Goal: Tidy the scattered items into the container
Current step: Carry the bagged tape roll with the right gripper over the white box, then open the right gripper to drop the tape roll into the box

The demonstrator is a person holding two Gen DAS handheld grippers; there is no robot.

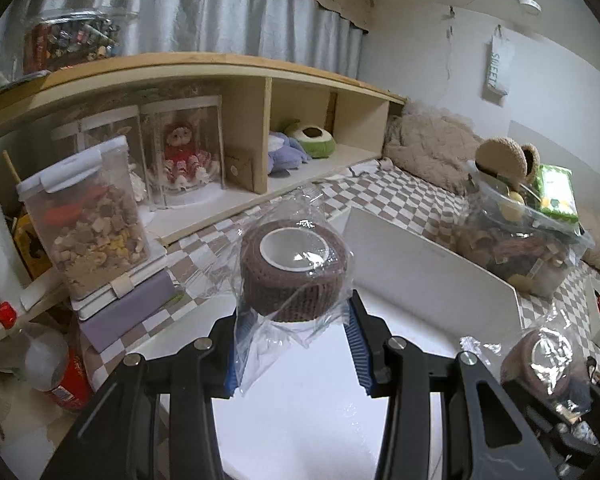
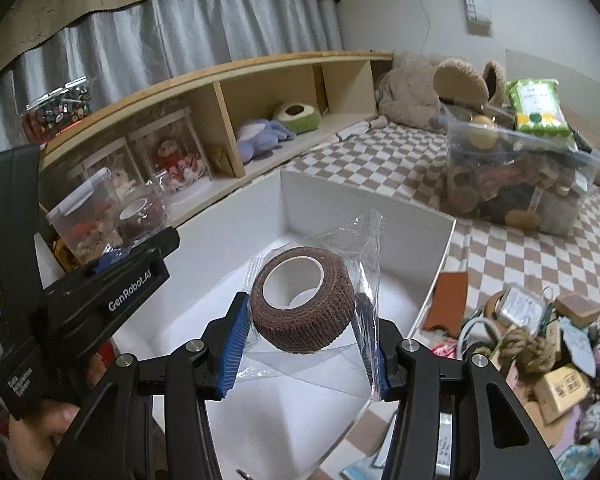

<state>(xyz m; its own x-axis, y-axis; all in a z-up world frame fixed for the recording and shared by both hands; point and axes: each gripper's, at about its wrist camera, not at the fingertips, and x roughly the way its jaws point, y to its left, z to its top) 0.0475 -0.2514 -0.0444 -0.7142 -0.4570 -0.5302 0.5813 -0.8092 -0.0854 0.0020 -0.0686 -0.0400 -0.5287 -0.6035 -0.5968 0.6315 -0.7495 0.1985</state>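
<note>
Your left gripper (image 1: 294,320) clamps a brown bandage roll in a clear plastic bag (image 1: 294,268), holding it above the near part of the open white rectangular box (image 1: 432,268). Your right gripper (image 2: 304,340) squeezes a second bagged brown bandage roll (image 2: 304,298) over that same box's floor (image 2: 284,412), toward its near edge. On the checkered bedcover (image 2: 512,256), past the box's right wall, a heap of scattered small items (image 2: 540,336) lies.
</note>
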